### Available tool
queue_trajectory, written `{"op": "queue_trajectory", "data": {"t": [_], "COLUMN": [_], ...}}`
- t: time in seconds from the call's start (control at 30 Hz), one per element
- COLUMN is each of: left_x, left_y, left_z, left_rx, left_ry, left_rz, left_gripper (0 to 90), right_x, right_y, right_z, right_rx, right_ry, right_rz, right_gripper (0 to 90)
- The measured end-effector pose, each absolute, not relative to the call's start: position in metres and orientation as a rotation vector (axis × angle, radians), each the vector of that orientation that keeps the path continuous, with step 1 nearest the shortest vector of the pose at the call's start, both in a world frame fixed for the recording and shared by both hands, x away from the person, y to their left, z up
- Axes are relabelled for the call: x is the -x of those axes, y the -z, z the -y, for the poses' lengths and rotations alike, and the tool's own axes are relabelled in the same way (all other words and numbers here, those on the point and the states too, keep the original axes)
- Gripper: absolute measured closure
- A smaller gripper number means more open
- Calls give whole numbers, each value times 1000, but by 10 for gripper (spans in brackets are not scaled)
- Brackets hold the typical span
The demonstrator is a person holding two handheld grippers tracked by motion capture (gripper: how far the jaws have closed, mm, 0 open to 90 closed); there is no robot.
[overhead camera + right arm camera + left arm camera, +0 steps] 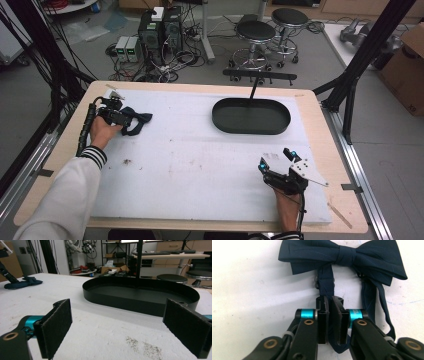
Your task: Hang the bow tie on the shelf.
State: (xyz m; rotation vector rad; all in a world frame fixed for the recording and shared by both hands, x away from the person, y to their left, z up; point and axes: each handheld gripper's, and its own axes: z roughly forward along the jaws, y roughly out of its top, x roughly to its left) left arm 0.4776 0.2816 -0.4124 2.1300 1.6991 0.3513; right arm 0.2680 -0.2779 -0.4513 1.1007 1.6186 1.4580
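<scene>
Left tongs (329,322) at the far-left of the worktop (200,150): clenched on the strap (325,281) of the navy bow tie (344,257). We see a slim gap between the pads, with the strap fabric running down through it and looping out below the jaws. The bow itself lies flat on the white mat just beyond the tips, knot slightly to the right of the jaw line, and a second strap end trails down the right side of the tongs. In the high view the left tongs (116,116) sit against the bow tie (136,120).

Centre-right: black oval tray (251,116), standing well apart from the tie.

Right tongs (278,161) at the near-right: released, jaws wide, nothing between the pads (57,322), pointing at the tray (140,293).
</scene>
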Motion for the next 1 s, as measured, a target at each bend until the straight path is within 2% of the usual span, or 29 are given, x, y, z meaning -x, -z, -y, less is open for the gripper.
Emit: {"op": "queue_trajectory", "data": {"t": [0.17, 0.67, 1.0], "left_x": [-477, -469, -459], "left_y": [412, 398, 379], "left_z": [-284, -283, -284], "left_rx": [-2116, -2055, -1916], "left_ry": [-334, -412, -473], "left_rz": [-1691, -1586, -1455], "left_gripper": [881, 886, 887], "right_x": [-268, -268, -268], "right_y": [451, 451, 451], "right_z": [278, 278, 278], "right_rx": [-1102, -1101, -1102], "right_ry": [-1459, -1458, -1460], "right_rz": [-1618, -1618, -1618], "right_gripper": [78, 78, 78]}}
